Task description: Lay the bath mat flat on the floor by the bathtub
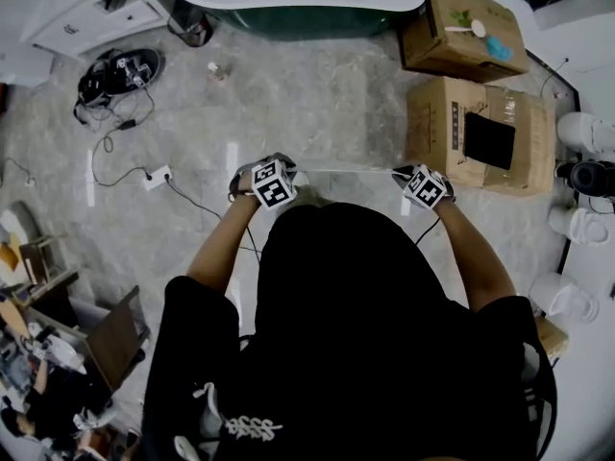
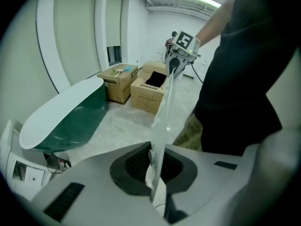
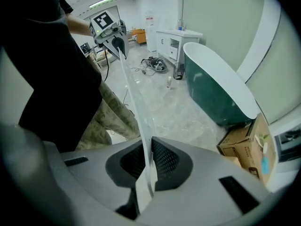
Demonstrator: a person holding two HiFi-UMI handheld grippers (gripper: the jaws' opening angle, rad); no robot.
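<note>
Holding one bath mat (image 2: 165, 108) off the floor (image 1: 288, 104): two hand-held grippers, both clamped on it. Left hand-held gripper (image 2: 154, 165) has its jaws closed on one end of the mat's thin pale edge, and right hand-held gripper (image 3: 146, 166) has its jaws closed on the other end. The mat is stretched between them in front of the person's body, edge-on in both gripper views, not touching the floor.

One bathtub (image 1: 298, 19), green side with a white rim, sits at the far side, well apart from the mat.

Two cardboard boxes stand right of the tub. The far box (image 1: 434, 41) has one white spoon-like item (image 1: 466, 29) and one blue item (image 1: 498, 46) lying on top. The near box (image 1: 437, 128) carries one flat black item (image 1: 489, 140). Can't tell whether either box is open.

Far left: one white cabinet (image 1: 91, 12) and one cable tangle (image 1: 115, 75). One white power strip (image 1: 157, 177) lies on the floor left of the grippers.
</note>
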